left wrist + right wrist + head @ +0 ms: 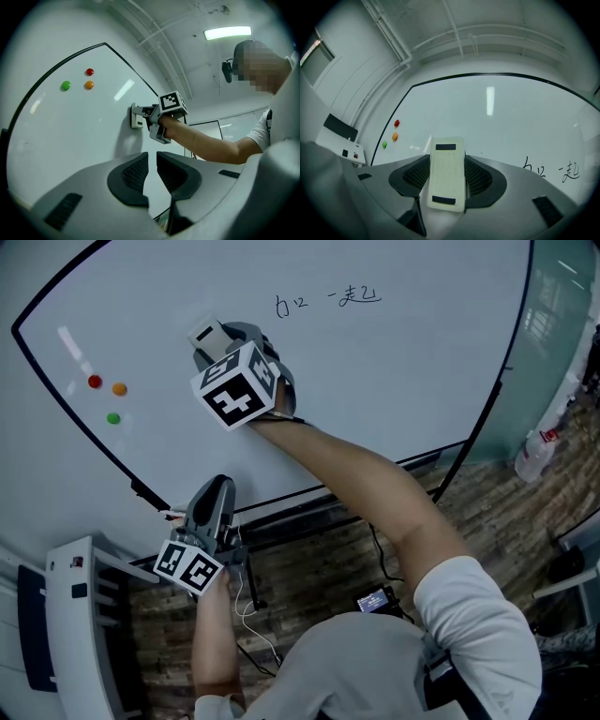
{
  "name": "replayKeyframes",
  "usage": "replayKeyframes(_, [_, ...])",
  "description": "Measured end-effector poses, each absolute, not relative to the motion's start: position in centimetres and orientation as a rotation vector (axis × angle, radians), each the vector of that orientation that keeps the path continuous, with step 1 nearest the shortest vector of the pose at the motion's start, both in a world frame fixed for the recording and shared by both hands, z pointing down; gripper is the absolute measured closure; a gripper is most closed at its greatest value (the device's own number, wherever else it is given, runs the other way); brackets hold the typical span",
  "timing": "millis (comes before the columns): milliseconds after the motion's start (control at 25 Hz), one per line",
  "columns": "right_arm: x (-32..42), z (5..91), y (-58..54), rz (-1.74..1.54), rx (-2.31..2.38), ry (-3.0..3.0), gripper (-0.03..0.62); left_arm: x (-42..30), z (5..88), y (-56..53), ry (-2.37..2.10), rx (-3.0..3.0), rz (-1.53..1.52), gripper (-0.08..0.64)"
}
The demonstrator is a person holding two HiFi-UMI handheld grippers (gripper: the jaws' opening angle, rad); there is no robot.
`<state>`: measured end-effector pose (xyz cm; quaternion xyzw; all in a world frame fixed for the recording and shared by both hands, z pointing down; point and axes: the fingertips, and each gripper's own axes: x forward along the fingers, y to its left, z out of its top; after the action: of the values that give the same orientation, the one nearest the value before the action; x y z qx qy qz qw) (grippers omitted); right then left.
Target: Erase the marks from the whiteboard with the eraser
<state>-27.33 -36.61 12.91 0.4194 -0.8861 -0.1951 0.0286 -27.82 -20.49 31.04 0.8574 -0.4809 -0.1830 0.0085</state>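
A large whiteboard [394, 381] carries dark handwritten marks [328, 300] near its top; the marks [553, 169] also show at the right of the right gripper view. My right gripper [217, 345] is shut on a white rectangular eraser [447, 173], which is pressed against the whiteboard [497, 122] left of the marks. The eraser [207, 334] pokes out past the marker cube in the head view, and the eraser [136, 116] shows against the board in the left gripper view. My left gripper [152, 176] hangs low by the board's bottom frame, shut and empty; the left gripper [214, 507] is at lower left in the head view.
Three round magnets, red [95, 382], orange [119, 388] and green [113, 418], stick to the board's left part. A white cabinet [80, 634] stands at lower left. Cables and a small device [375, 600] lie on the wooden floor. A bottle [536, 451] stands at right.
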Motion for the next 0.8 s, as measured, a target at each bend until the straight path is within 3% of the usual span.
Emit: replayKeyframes(800, [-22.9, 12.6, -37.7, -0.591, 1.342, -2.740, 0.344, -24.8, 31.2, -22.5, -1.461, 2.700, -0.530, 0.503])
